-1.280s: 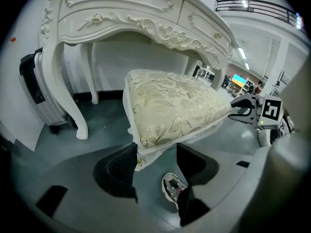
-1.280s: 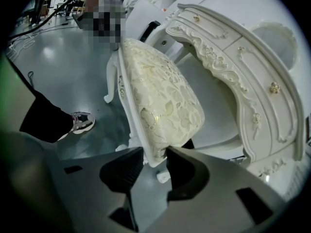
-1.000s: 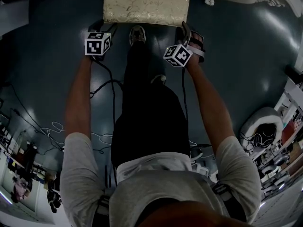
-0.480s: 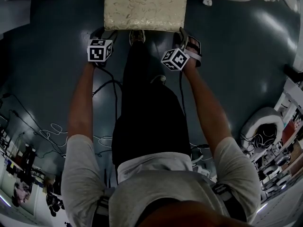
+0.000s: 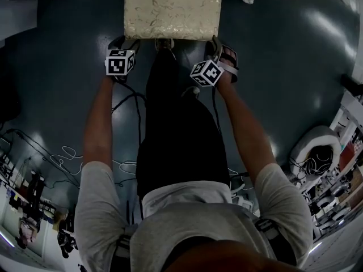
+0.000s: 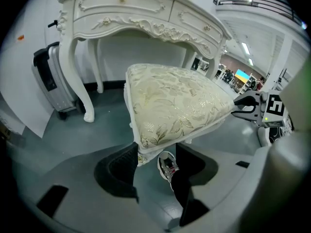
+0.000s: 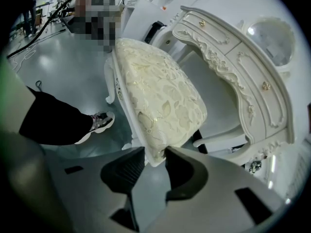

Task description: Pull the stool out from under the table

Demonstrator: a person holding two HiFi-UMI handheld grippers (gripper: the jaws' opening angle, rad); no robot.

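Between the jaws of the left gripper sits the near left corner of the stool. The jaws are closing, but only one pad lies against the corner's frame. The other stands clear, with a shoe showing through the gap, so nothing is clamped there. The right gripper is closing too, and both its pads press on the near right corner in a grip.

Both arms reach forward and down, almost straight, one on each side of the person's leg, and the marker cubes face up. The stool stands on the dark floor, its near edge just beyond the shoe, in front of the white table.

Only the head view shows the cables trailing back from the grippers over the floor. Only the left gripper view shows a suitcase, upright beside the table's left leg. The right gripper view shows the table's drawer fronts with their knobs from the other side.
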